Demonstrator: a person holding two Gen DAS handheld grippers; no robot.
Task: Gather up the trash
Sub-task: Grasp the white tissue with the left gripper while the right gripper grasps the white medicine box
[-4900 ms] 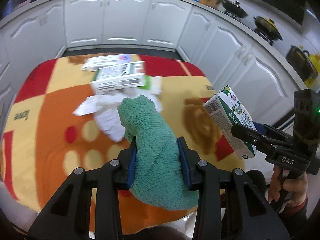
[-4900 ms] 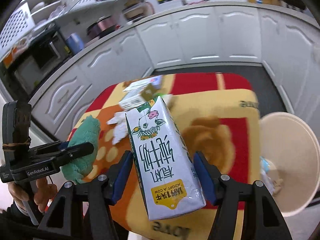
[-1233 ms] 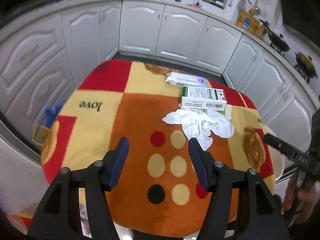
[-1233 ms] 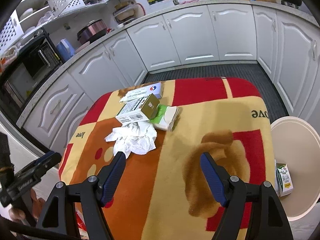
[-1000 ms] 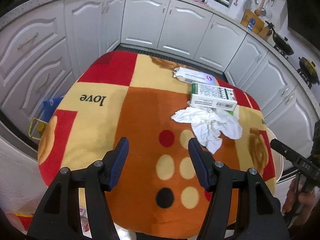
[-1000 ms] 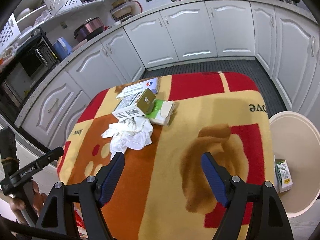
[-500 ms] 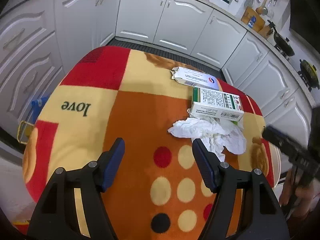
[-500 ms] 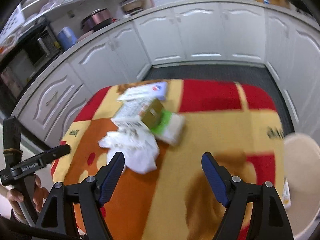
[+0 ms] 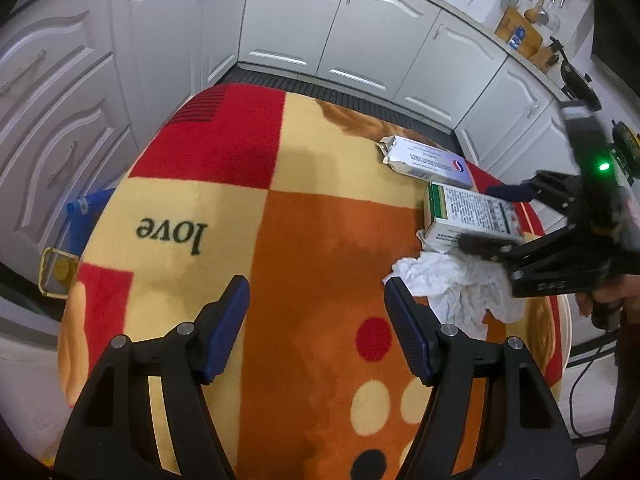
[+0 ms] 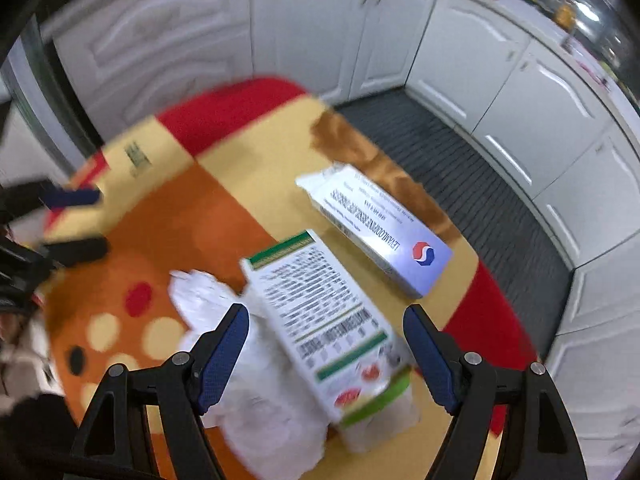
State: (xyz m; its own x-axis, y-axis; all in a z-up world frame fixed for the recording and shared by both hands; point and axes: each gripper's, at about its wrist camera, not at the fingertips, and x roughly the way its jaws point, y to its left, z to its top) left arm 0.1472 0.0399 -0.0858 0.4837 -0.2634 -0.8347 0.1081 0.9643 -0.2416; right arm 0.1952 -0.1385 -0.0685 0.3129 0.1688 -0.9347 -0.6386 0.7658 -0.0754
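Green-and-white printed cardboard box (image 10: 320,320): atop crumpled white tissue (image 10: 256,412) on blanket-covered table (image 10: 192,220), framed by right gripper (image 10: 326,352), jaws wide, nothing held. Probably light, stiff-walled, crushable; best pinched across long sides. Left gripper (image 9: 316,328) wide, empty, having just opened.

I see a tabletop (image 9: 328,216) covered by a red, orange and yellow blanket (image 9: 172,184) with the word "love" on it. White cabinets (image 9: 288,16) curve behind. Utensils (image 9: 536,0) hang far right; the blue thing (image 9: 82,216) down left may be a bag.
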